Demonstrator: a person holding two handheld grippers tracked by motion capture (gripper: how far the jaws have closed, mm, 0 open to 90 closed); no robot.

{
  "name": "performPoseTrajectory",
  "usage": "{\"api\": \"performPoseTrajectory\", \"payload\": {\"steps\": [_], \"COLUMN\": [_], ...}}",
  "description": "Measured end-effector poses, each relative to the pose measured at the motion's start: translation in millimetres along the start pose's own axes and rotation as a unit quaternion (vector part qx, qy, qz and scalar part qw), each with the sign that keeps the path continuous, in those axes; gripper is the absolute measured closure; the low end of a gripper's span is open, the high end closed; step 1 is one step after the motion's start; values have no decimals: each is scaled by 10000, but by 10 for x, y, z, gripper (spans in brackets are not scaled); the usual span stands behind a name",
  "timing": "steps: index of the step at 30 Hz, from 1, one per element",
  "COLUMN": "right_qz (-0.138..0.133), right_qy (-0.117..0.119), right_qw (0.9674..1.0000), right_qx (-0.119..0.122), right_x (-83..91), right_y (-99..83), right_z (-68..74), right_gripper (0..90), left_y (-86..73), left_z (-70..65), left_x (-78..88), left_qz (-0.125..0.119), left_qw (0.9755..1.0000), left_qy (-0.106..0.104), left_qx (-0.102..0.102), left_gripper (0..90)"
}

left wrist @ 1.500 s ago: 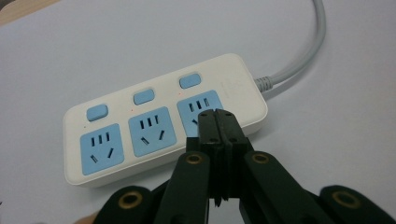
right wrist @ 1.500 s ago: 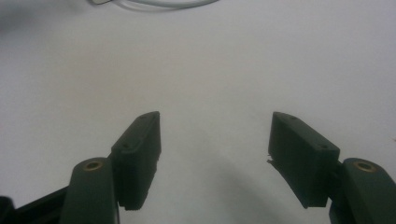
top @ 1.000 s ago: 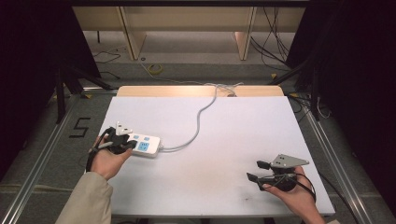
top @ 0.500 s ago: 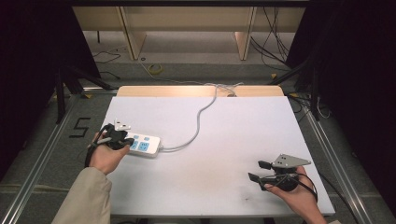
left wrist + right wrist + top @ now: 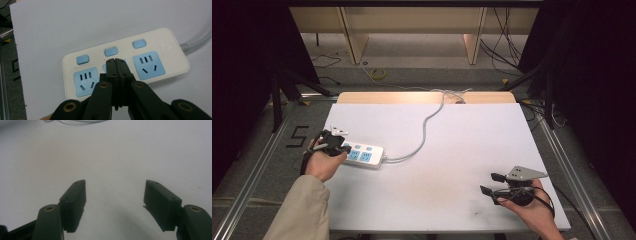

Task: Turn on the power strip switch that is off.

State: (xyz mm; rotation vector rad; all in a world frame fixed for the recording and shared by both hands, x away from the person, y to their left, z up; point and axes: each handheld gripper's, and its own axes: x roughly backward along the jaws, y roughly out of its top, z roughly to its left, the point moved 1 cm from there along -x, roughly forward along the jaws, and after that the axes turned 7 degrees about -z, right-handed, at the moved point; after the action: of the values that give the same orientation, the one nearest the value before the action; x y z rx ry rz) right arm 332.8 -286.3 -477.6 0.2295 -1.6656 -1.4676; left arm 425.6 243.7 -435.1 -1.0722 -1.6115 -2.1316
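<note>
1. Power strip (image 5: 362, 155) lies at table's (image 5: 452, 150) 9 o'clock edge, cord (image 5: 427, 130) trailing toward 12.
2. Left gripper (image 5: 116, 62) closed, empty, over middle socket; middle switch (image 5: 111, 51) best pressed squarely.
3. Right gripper (image 5: 115, 195) held open, empty, at 5 o'clock.

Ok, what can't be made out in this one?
- Middle socket of the power strip: left gripper view, covered by the shut left gripper; contact unclear.
- Where the cord ends: high view, lost past the table's far edge.
- Switch states: too small.
</note>
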Motion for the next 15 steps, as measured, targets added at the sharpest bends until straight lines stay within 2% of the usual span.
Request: {"api": "performPoseTrajectory", "payload": {"steps": [15], "right_qz": [-6], "right_qy": [-14], "right_qw": [10000], "right_qx": [-6], "right_x": [9], "right_y": [-12], "right_z": [-9], "right_gripper": [353], "left_y": [67], "left_z": [136], "left_x": [-125], "left_qz": [128], "left_qw": [9997], "left_qy": [206], "left_qx": [51], "left_gripper": [899]}}
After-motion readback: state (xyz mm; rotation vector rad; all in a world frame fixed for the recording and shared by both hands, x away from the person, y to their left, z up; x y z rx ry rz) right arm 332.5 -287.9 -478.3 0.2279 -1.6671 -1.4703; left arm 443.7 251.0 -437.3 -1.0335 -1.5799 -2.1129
